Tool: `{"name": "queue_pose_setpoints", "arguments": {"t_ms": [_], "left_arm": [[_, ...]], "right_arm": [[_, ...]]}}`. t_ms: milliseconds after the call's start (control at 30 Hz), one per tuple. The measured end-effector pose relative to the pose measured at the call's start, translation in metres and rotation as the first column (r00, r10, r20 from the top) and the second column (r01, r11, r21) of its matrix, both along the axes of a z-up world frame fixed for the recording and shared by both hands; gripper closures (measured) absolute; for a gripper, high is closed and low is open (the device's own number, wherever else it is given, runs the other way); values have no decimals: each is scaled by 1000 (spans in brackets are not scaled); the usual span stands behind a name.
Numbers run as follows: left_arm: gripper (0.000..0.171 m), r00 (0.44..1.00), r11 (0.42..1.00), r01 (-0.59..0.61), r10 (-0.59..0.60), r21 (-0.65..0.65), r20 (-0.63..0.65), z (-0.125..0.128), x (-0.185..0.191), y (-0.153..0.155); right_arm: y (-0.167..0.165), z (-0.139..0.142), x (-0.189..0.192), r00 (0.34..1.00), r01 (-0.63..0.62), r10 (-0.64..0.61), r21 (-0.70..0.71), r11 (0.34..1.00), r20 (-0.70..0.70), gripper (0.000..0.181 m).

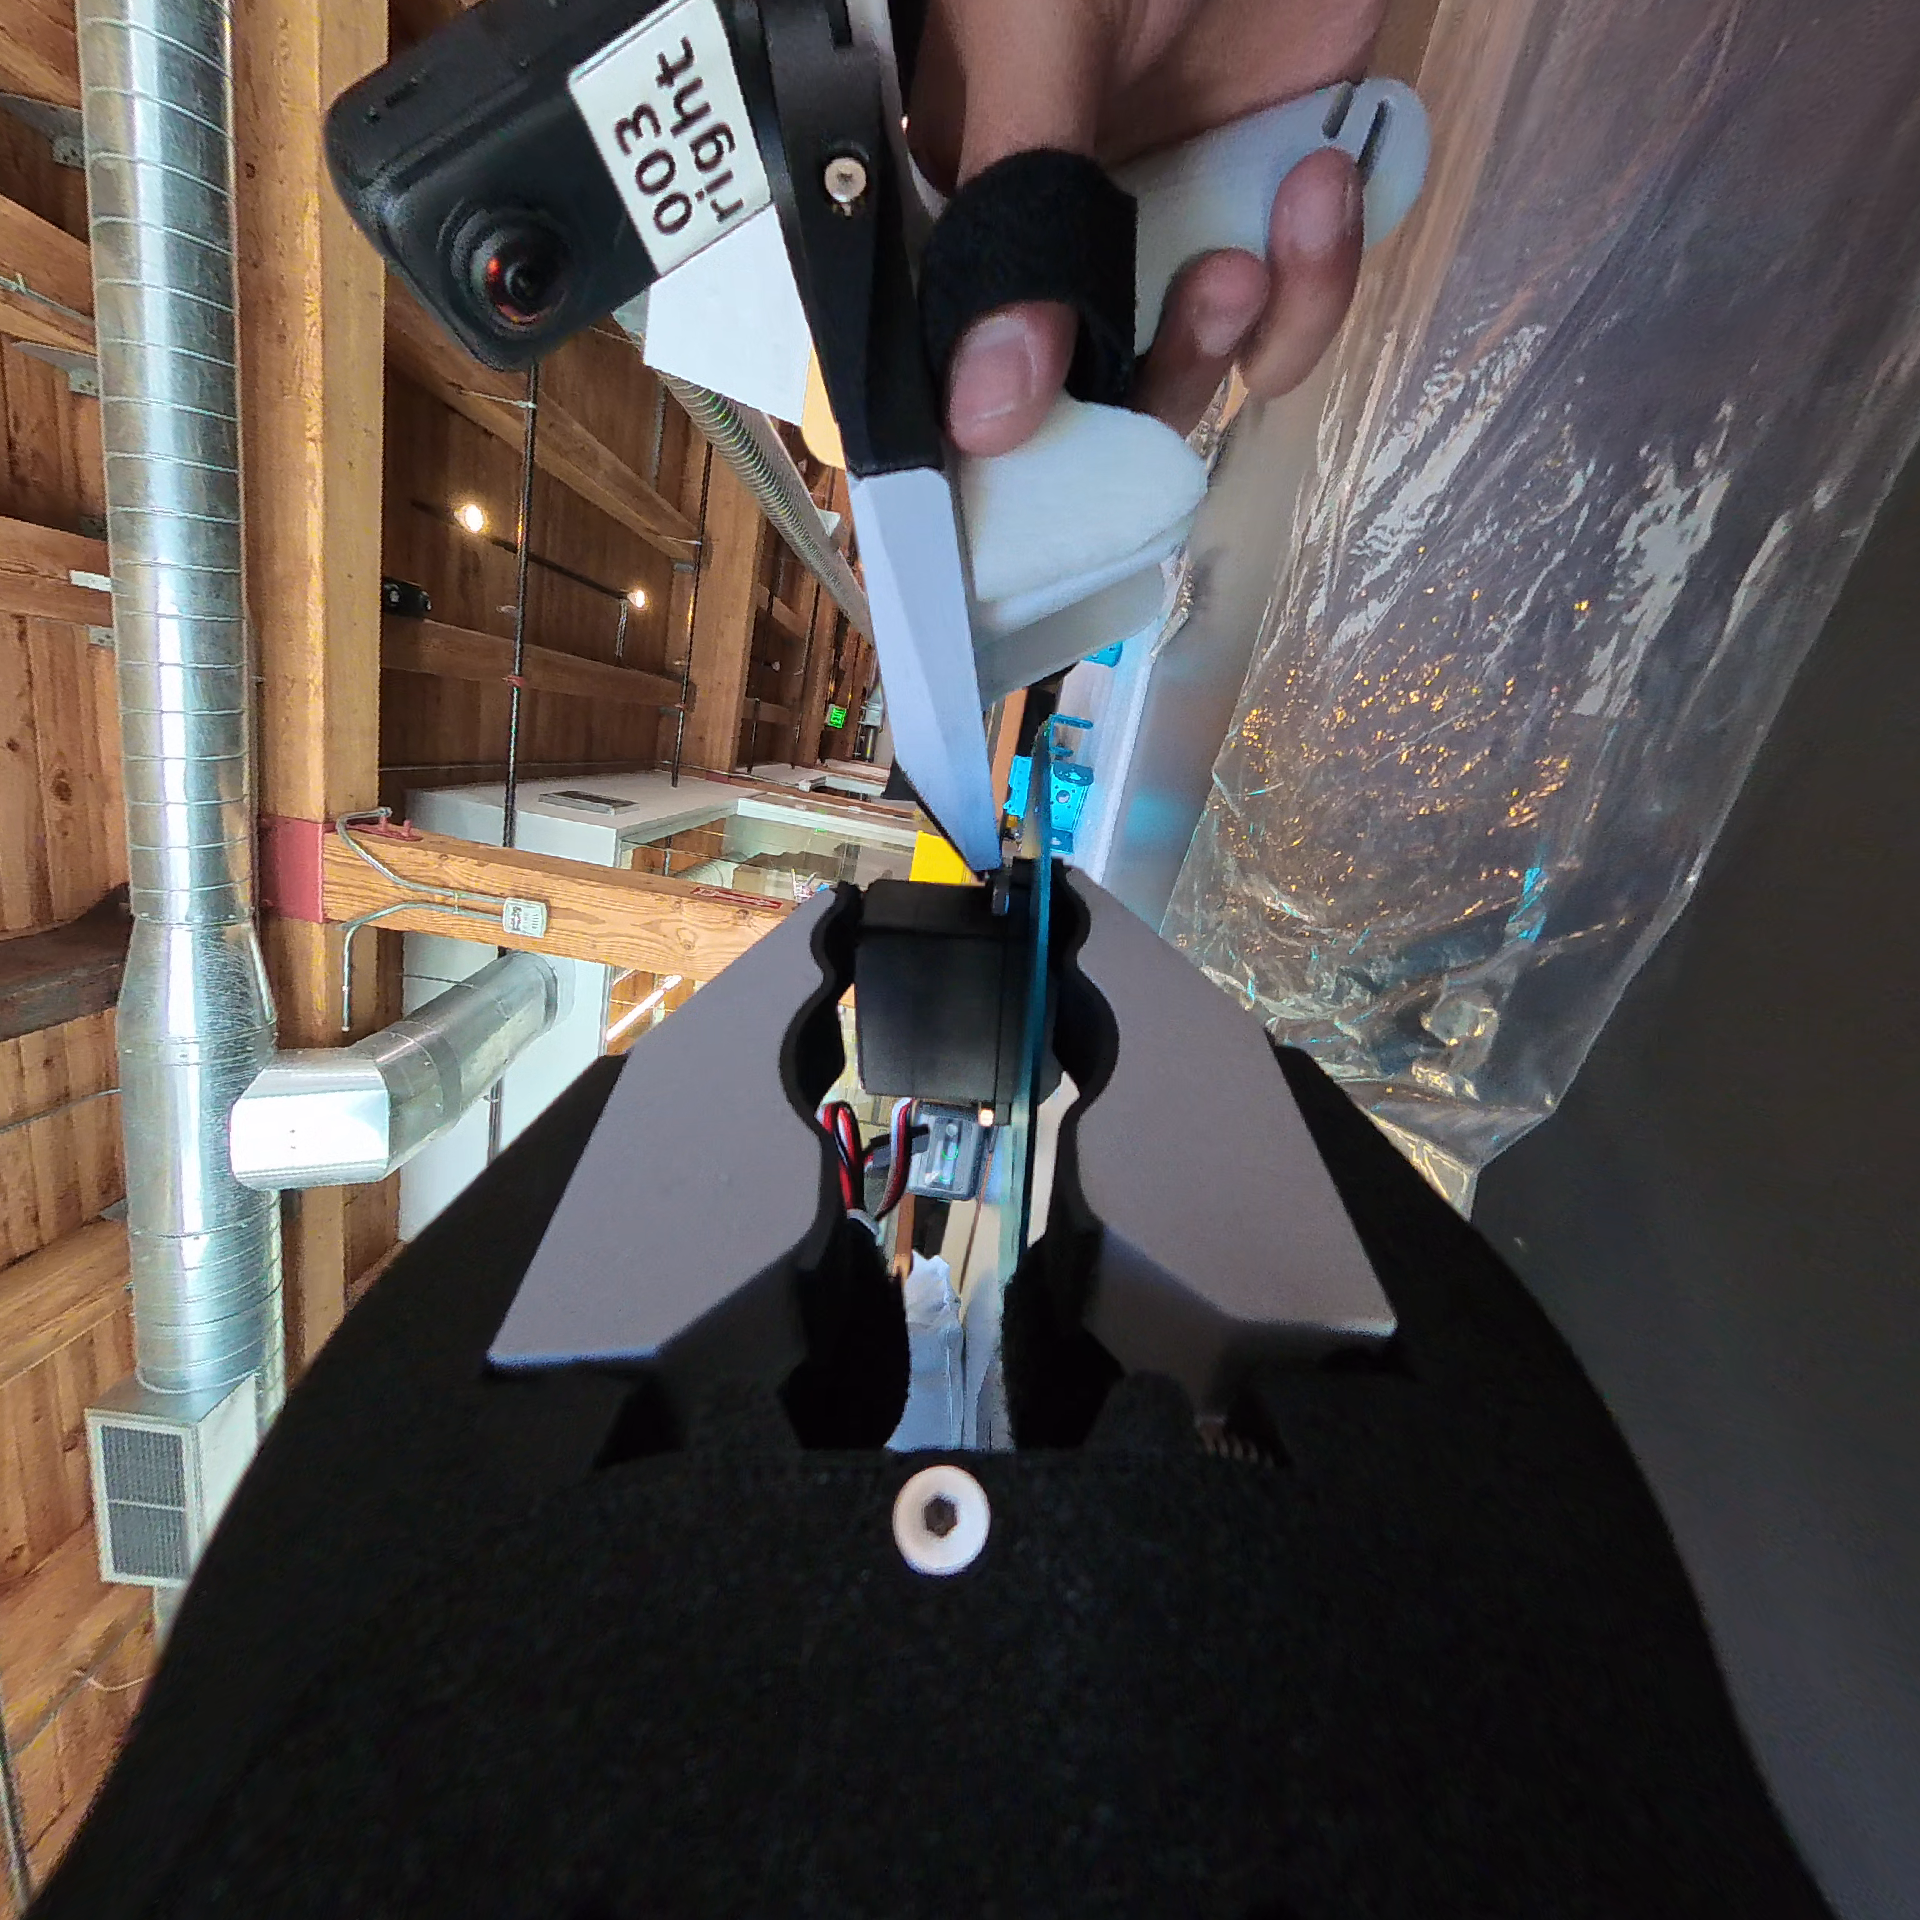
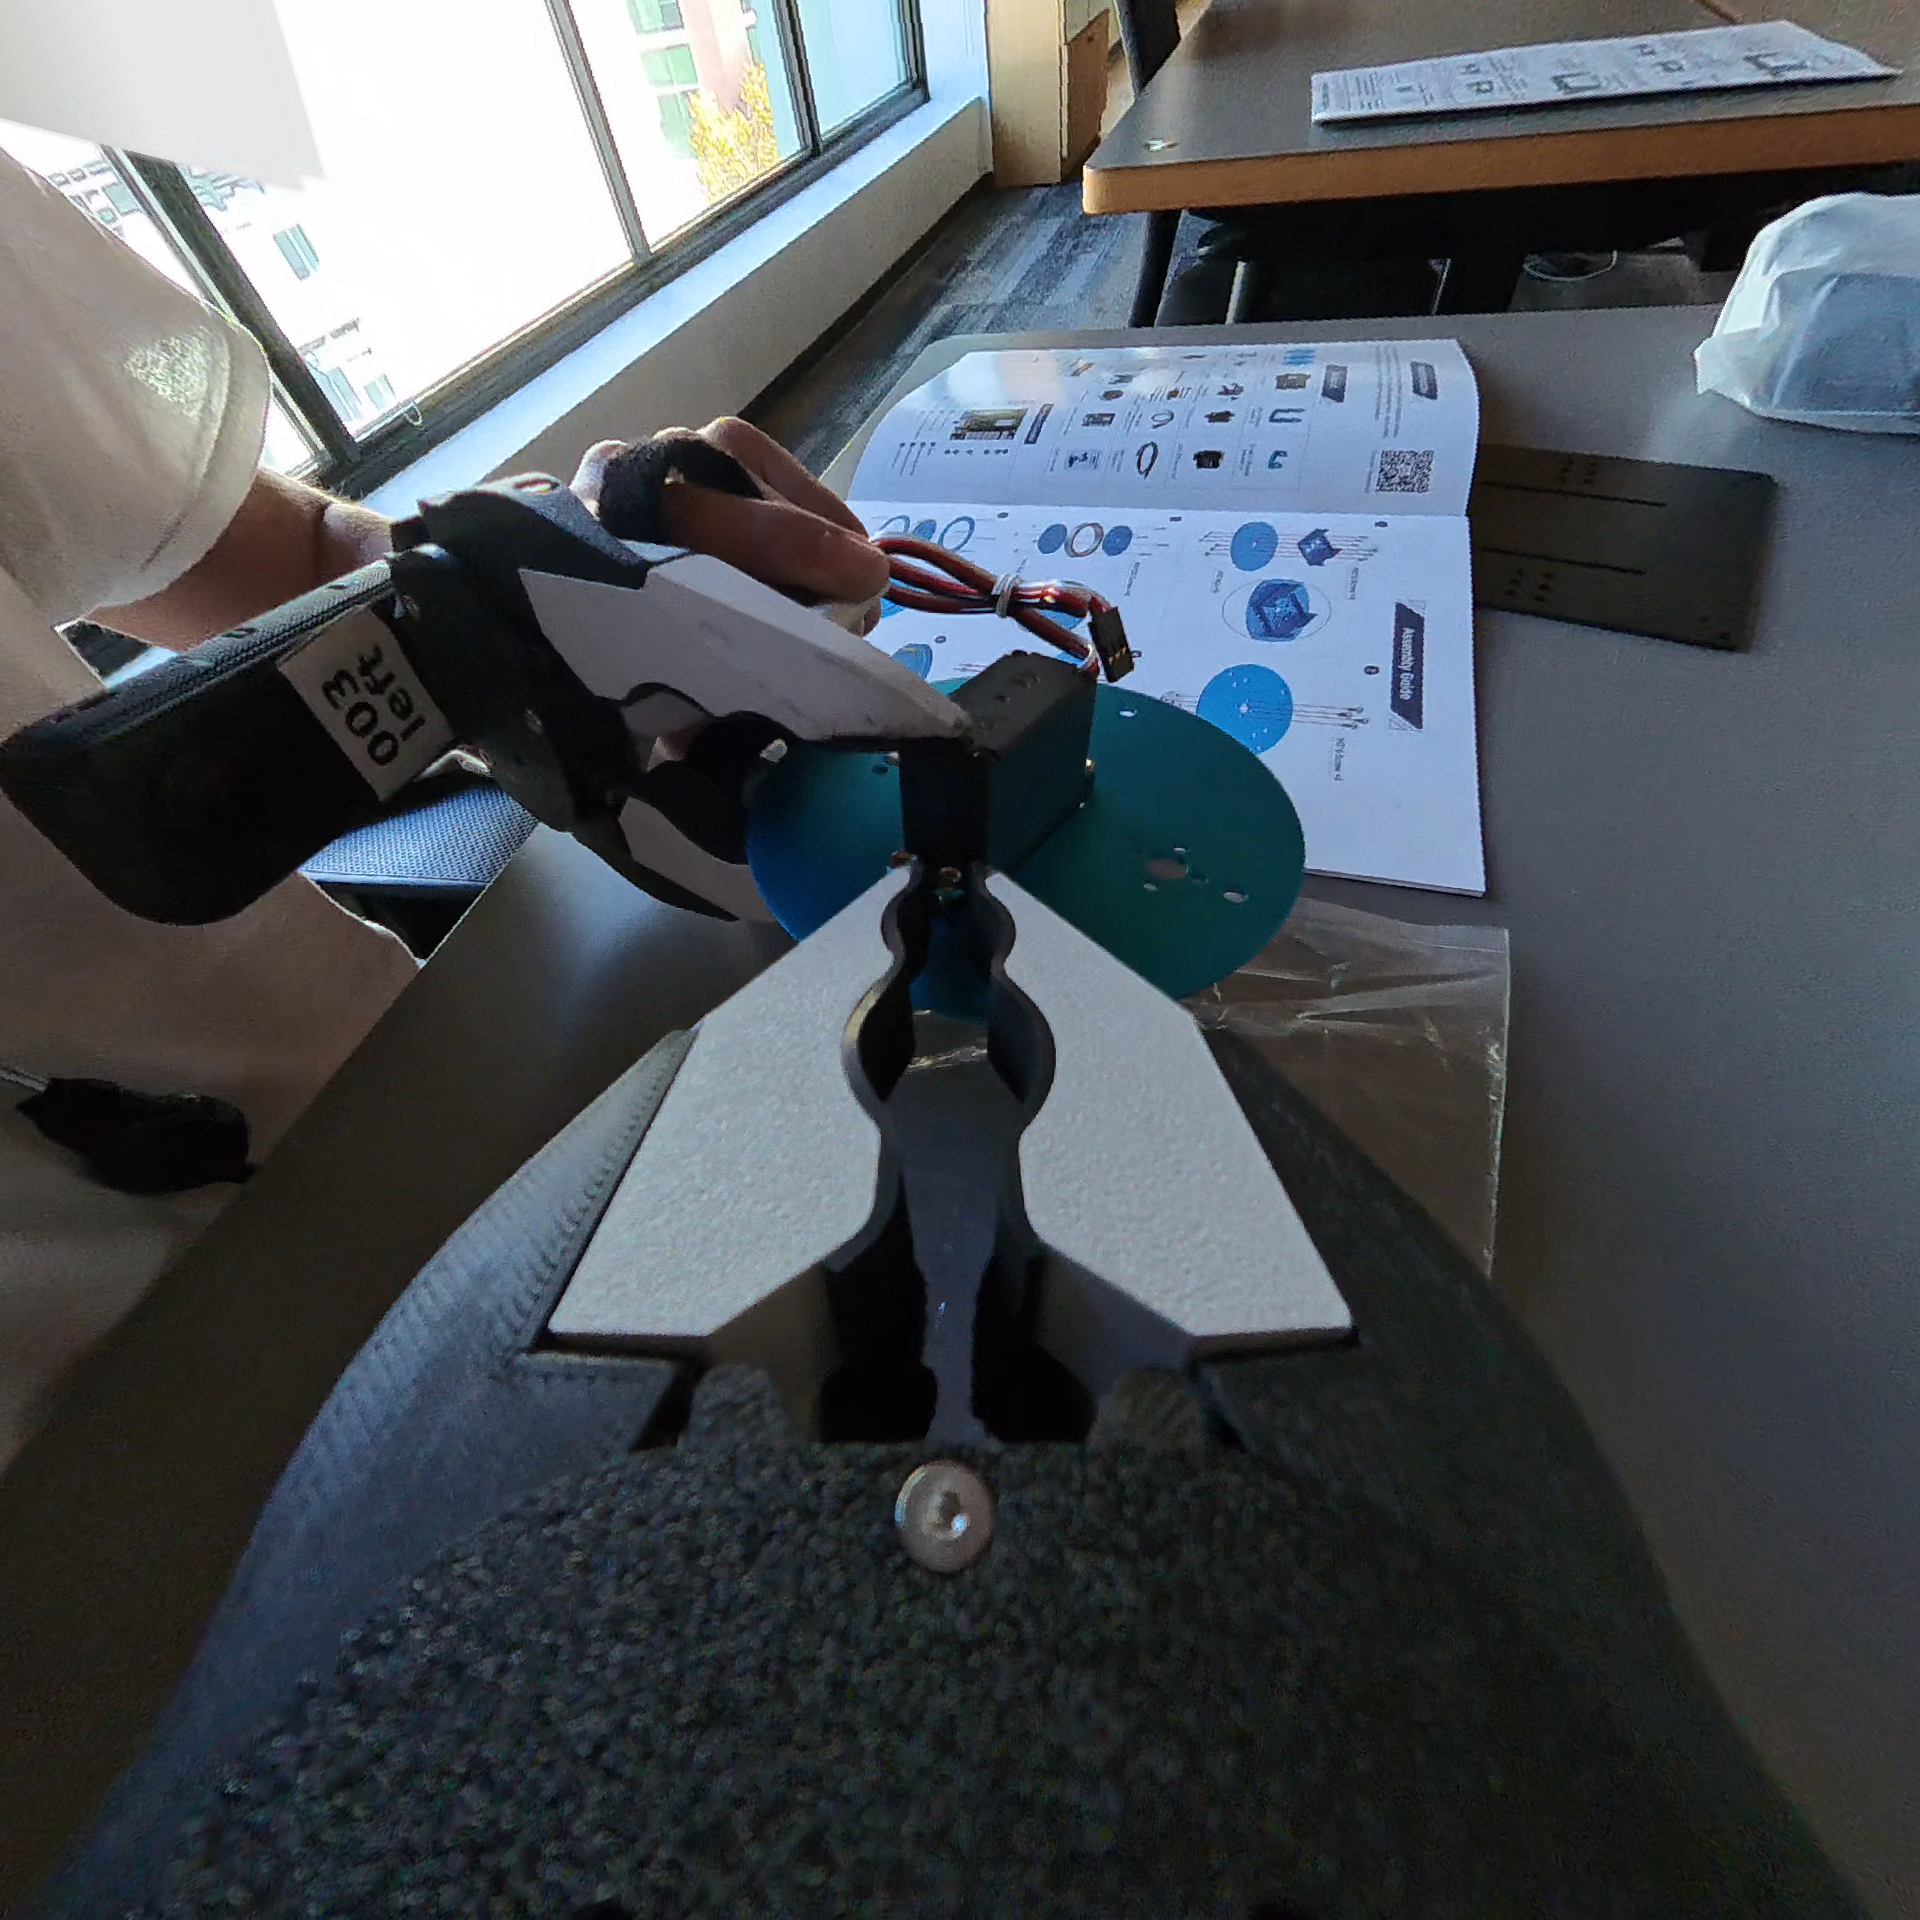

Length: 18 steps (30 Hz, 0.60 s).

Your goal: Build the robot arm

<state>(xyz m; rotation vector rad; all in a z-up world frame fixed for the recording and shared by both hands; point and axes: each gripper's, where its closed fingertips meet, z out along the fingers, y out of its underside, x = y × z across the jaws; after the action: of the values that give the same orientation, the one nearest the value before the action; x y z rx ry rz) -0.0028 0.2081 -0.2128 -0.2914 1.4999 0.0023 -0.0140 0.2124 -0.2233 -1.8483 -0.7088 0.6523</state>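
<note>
My left gripper [image 1: 956, 914] is shut on a black servo [image 1: 925, 997] and the blue round plate [image 1: 1034, 997] it sits against, seen edge-on. In the right wrist view the left gripper [image 2: 956, 748] holds the servo [image 2: 1029, 717] and the plate [image 2: 1174, 862] above the table, with red, black and white wires [image 2: 987, 597] trailing off the servo. My right gripper [image 2: 940, 888] has its jaws nearly together at the servo's near edge, on what looks like a small brass screw [image 2: 948, 873]. In the left wrist view the right gripper [image 1: 982, 847] comes down from above and touches the servo's top.
An open assembly booklet [image 2: 1247, 582] lies on the grey table [image 2: 1714, 1143] behind the plate. A clear plastic bag [image 2: 1382, 997] lies to its right and shows again in the left wrist view [image 1: 1507, 675]. A black flat plate [image 2: 1621, 561] and a white wrapped bundle [image 2: 1829, 312] sit farther back. Both grippers' tips are close together, under 4 cm apart.
</note>
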Motion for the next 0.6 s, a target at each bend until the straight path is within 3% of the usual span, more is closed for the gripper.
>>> {"name": "queue_pose_setpoints", "arguments": {"t_ms": [367,600], "left_arm": [[136,1000,1000,-10,10,3,-18,-4,1,2],[136,1000,1000,-11,11,2,-16,-4,2,2]], "right_arm": [[2,-4,1,994,44,-41,-28,999,103,175],[0,-4,-1,996,35,-31,-57,998,83,171]]}}
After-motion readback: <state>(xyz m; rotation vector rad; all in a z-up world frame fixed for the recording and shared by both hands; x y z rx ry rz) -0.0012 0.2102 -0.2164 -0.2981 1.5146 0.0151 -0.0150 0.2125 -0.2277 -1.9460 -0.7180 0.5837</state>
